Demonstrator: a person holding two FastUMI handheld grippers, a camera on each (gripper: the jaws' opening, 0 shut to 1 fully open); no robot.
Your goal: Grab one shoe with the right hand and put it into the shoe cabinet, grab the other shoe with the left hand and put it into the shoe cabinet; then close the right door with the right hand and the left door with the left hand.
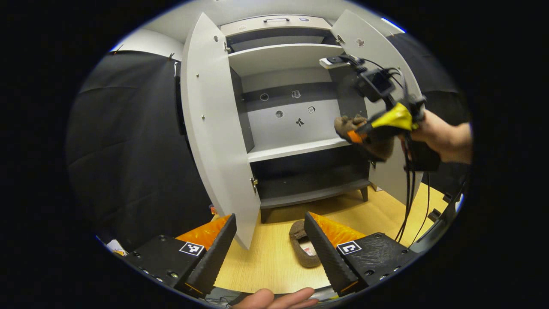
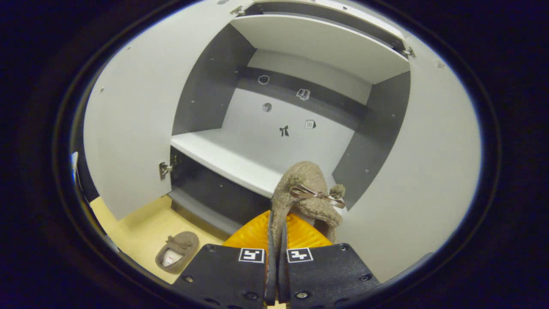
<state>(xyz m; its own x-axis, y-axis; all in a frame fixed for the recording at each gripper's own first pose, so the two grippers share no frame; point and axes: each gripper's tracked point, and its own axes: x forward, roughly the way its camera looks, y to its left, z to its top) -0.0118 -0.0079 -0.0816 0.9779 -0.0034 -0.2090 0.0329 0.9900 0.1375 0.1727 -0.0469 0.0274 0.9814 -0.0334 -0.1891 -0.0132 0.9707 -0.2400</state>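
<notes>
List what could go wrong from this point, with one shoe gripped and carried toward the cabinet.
1. The right gripper pinches the held shoe by a thin edge, so it may slip before it reaches the white shelf.
2. The right door stands close beside the shoe and could be bumped.
3. The other shoe lies on the floor before the open left gripper, near the left door.

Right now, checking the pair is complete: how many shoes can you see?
2. One shoe is clamped in the right gripper before the open cabinet; the other shoe lies on the floor.
</notes>
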